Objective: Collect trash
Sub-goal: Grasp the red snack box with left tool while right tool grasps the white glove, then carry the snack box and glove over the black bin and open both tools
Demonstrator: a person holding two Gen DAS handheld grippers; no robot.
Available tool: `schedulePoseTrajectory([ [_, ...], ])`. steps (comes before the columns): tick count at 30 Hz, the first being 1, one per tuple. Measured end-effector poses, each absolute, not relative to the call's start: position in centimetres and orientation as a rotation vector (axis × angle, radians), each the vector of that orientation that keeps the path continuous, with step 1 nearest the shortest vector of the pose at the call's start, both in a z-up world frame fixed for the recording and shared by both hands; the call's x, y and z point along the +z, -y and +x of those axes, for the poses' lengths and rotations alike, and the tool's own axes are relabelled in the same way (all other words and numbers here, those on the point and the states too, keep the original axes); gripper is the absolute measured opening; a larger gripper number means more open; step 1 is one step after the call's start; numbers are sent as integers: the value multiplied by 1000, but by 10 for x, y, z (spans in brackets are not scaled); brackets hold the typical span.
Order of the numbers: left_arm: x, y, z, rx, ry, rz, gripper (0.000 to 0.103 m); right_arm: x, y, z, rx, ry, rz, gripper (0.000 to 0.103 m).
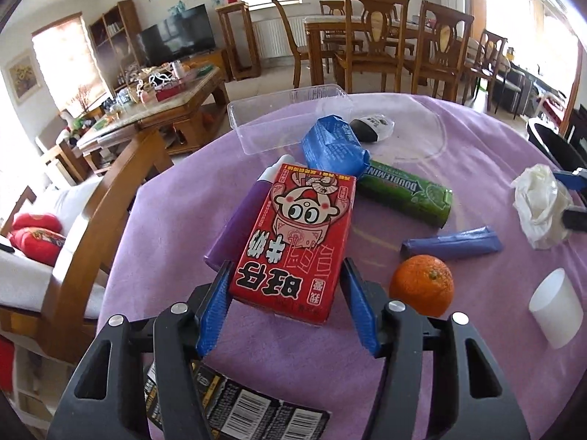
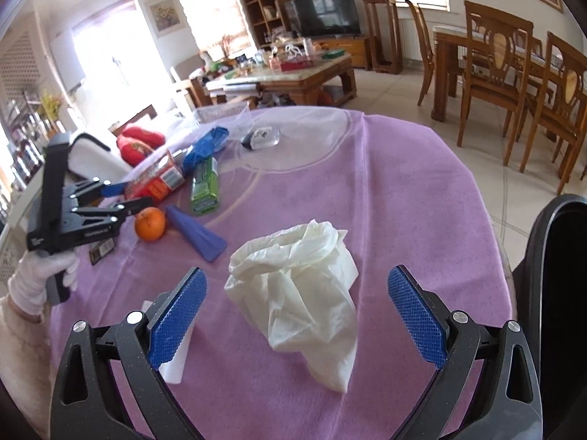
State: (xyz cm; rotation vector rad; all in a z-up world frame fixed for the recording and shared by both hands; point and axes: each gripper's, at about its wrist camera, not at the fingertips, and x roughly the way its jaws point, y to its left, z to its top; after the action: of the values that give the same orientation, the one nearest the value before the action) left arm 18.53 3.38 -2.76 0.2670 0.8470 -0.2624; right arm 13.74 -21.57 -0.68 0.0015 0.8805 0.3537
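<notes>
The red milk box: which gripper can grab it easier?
Left. The left gripper already has the red milk box between its fingers. The right gripper sits around the crumpled white bag instead.

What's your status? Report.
Left gripper fingers straddle red milk carton, right pad apart. Right gripper open around crumpled white bag. Orange beside carton.
</notes>
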Motion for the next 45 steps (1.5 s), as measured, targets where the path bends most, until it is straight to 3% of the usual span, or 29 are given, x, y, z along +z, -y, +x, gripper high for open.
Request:
schedulePoseTrajectory([
  [3,-27,-34,185,-264,-843,240,54,-16,208,146,348,-927,-38,77],
  [4,-27,-34,184,-259,-842,237,54,-19,206,149,350,-947,-45,62],
  [7,-24,-36,180,-255,-831,200,53,-19,206,149,360,-941,-41,46],
  [13,-8,-42,169,-257,-779,125,52,-13,209,141,365,-897,-28,24],
  [28,30,-31,124,-307,-638,-12,51,18,219,99,454,-769,18,22],
  [45,57,123,90,-555,-529,75,51,52,312,49,349,-653,97,22],
])
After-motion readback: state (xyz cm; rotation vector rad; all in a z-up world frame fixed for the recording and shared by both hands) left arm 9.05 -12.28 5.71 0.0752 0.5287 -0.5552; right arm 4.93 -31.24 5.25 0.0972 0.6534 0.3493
